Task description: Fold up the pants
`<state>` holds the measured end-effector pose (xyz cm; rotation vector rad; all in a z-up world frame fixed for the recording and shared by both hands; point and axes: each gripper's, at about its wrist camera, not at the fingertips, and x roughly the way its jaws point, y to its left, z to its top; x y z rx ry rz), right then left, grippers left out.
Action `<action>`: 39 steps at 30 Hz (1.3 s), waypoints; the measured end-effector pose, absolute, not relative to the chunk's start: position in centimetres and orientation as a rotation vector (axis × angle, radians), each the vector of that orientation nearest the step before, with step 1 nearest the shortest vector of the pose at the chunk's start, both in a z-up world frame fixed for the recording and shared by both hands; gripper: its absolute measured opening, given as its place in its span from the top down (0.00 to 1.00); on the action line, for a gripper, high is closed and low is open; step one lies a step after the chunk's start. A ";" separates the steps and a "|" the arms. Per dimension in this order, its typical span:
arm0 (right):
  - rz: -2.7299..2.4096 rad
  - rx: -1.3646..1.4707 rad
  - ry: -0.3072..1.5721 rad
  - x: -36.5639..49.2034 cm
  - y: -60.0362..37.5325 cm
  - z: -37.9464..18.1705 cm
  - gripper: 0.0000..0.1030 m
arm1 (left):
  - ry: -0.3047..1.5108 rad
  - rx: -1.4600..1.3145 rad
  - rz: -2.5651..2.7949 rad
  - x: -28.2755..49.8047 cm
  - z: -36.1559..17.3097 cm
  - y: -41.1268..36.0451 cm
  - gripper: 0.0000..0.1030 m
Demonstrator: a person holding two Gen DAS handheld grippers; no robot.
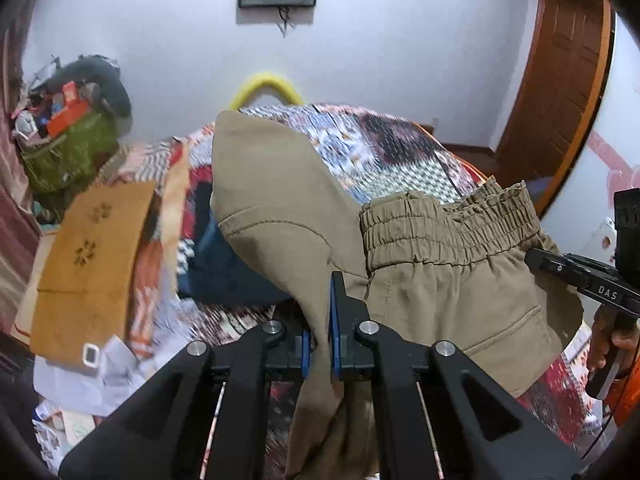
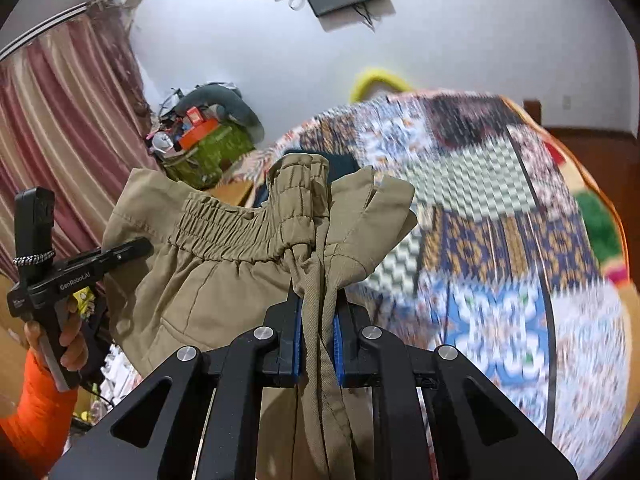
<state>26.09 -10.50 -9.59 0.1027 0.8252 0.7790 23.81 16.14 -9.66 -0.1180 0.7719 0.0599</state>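
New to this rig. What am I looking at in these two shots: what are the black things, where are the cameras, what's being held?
No robot arm here: a person holds a handheld two-finger claw in each hand. Each picture comes from a fisheye camera mounted on one claw, looking forward along its fingers.

In the left wrist view, the left claw is shut on the khaki pants; the other claw shows at the right edge. In the right wrist view, the right claw is shut on the same pants near the elastic waistband, and the person's left hand holds the other claw's handle.

The pants hang lifted over a bed with a patterned quilt. A brown cloth lies on the bed's left side.
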 end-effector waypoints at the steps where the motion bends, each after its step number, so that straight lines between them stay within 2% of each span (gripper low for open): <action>1: 0.783 0.099 0.816 26.6 -9.9 -9.3 0.90 | 0.765 -0.117 0.068 24.2 -9.4 16.6 0.93; 14: 0.793 0.052 0.791 34.4 -1.8 -10.3 0.90 | 0.753 -0.127 0.191 32.4 -11.0 23.9 0.93; 25: 0.765 -0.030 0.855 40.7 4.0 -15.5 0.90 | 0.846 -0.140 0.274 39.7 -18.5 28.5 0.93; 34: 0.713 -0.159 0.946 42.3 7.0 -20.7 0.89 | 0.974 -0.107 0.352 43.2 -26.0 30.0 0.91; 37: 0.687 -0.176 0.961 42.1 6.8 -21.4 0.85 | 0.996 -0.102 0.351 42.9 -26.8 30.2 0.88; 39: 0.673 -0.181 0.961 41.9 6.5 -21.3 0.77 | 1.002 -0.103 0.346 42.0 -26.7 30.4 0.85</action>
